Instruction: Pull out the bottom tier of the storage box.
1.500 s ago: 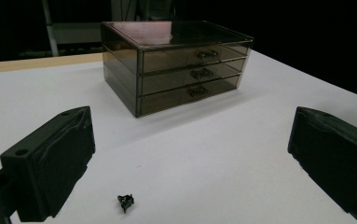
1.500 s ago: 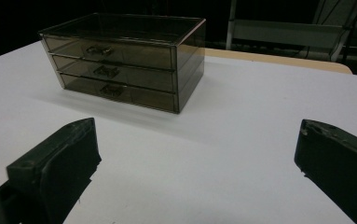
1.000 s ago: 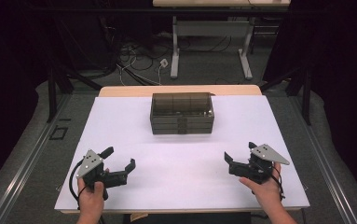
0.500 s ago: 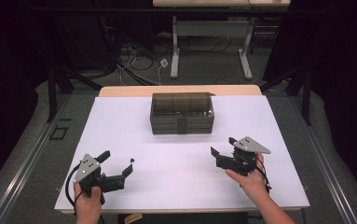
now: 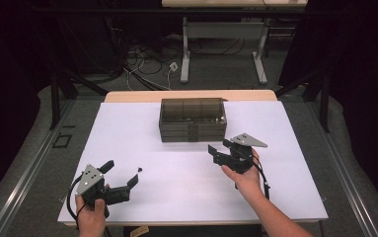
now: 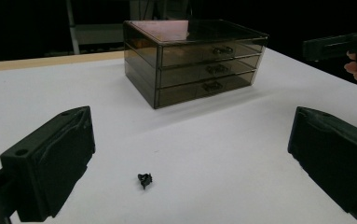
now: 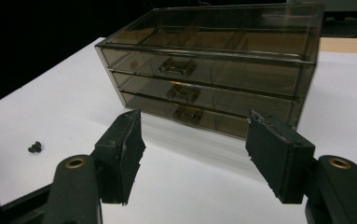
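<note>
Hand-held gripper, R, jaws closing w/ nothing between, over white table nr drawer box.

place: lab | evidence: black curtains, floor cables (tangled), white-covered table

Drawer box at far middle of table. Right gripper just before box, slightly right. Left gripper near left front corner. Small clip on table between left gripper's jaws.
</note>
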A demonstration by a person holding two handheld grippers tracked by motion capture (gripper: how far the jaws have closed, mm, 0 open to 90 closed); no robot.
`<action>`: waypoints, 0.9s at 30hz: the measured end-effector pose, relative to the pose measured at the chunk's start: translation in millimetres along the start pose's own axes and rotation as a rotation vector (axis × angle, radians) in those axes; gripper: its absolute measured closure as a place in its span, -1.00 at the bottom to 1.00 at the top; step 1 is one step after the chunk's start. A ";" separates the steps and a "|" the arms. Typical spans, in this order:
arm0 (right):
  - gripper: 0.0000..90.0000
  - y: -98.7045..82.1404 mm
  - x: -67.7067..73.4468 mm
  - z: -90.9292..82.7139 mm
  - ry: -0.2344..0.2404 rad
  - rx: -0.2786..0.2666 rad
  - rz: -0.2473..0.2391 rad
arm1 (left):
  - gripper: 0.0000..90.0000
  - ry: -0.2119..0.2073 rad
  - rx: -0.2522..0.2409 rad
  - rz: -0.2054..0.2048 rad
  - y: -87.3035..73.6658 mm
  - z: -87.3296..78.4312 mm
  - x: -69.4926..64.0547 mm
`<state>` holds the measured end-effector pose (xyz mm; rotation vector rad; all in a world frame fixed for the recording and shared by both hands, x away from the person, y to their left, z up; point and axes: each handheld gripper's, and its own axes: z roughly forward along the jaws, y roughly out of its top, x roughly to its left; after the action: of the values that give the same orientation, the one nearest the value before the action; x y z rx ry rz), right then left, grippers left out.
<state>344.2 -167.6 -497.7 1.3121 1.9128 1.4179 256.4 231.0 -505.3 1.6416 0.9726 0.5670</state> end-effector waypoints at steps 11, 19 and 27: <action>-0.15 11.1 20.5 29.5 0.041 0.047 0.061 | -0.99 -0.011 -0.005 -0.005 1.0 2.5 0.0; -0.04 12.1 27.2 54.5 0.029 0.097 0.136 | -0.99 -0.017 -0.006 -0.014 1.2 4.1 -0.2; 0.06 9.3 26.1 77.8 0.023 0.140 0.261 | -0.99 -0.015 -0.010 -0.014 1.2 3.0 1.5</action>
<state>396.0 -105.5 -514.8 1.6692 1.9420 1.4447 259.8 230.5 -505.2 1.6264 0.9681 0.5486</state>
